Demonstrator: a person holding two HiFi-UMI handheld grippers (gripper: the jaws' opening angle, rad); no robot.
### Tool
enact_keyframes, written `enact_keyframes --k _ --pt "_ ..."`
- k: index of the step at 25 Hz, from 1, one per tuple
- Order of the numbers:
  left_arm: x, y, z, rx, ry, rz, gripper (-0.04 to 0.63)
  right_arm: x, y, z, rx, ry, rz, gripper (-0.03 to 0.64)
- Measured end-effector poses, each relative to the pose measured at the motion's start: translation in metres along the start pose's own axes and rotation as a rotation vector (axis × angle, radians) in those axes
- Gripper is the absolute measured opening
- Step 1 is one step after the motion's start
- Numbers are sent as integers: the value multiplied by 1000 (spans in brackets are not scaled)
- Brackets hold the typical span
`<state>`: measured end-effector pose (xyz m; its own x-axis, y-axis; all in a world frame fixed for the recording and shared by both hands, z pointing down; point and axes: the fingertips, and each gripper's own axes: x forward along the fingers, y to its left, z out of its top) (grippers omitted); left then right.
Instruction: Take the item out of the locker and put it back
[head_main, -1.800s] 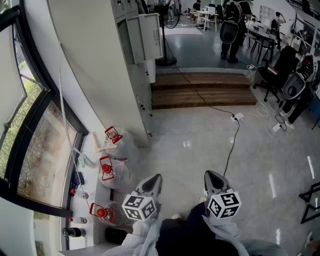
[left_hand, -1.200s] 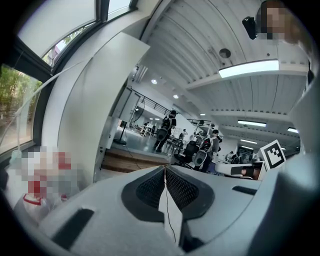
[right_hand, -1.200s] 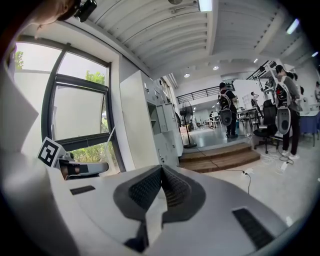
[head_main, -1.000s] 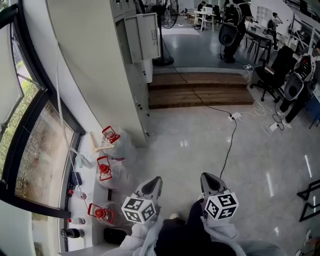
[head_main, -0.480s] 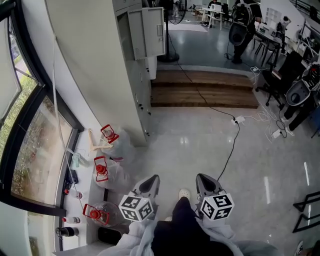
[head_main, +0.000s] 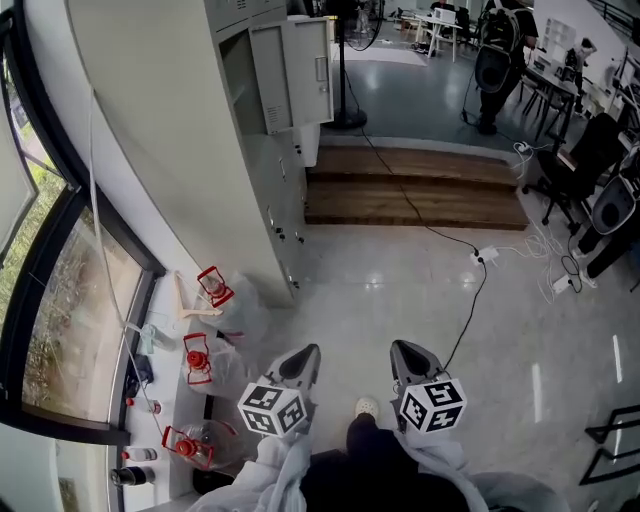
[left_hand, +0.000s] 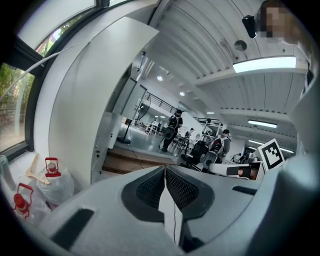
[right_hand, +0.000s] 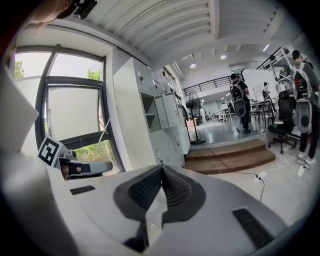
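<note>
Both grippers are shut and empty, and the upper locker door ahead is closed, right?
No: the locker door stands open, as the head view shows. The left gripper and right gripper are indeed shut and empty.

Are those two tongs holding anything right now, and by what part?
Nothing. Both the left tongs and right tongs are shut and empty.
</note>
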<state>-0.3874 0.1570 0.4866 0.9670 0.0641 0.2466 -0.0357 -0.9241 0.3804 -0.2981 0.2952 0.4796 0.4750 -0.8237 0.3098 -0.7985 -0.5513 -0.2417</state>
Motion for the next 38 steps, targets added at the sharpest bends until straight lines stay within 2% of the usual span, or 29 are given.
enact_keyframes --k 10,12,17,23,24,27,38 --pt "61 11 33 17 -20 10 14 47 -54 38 6 -39 -36 -1" --pt "68 12 37 13 -23 18 14 53 -63 44 14 -44 -36 23" --pt "88 18 41 13 -27 38 14 68 -86 50 12 -38 -35 133" --pt "117 16 46 34 -29 41 14 81 -114 58 18 -41 -49 374" --pt "120 15 46 47 -29 43 14 81 -118 60 18 -45 -49 391" --pt "127 13 45 74 -32 52 14 82 -128 59 6 -50 -40 391" --pt "142 15 32 45 -8 53 13 85 -144 40 39 -12 -58 404"
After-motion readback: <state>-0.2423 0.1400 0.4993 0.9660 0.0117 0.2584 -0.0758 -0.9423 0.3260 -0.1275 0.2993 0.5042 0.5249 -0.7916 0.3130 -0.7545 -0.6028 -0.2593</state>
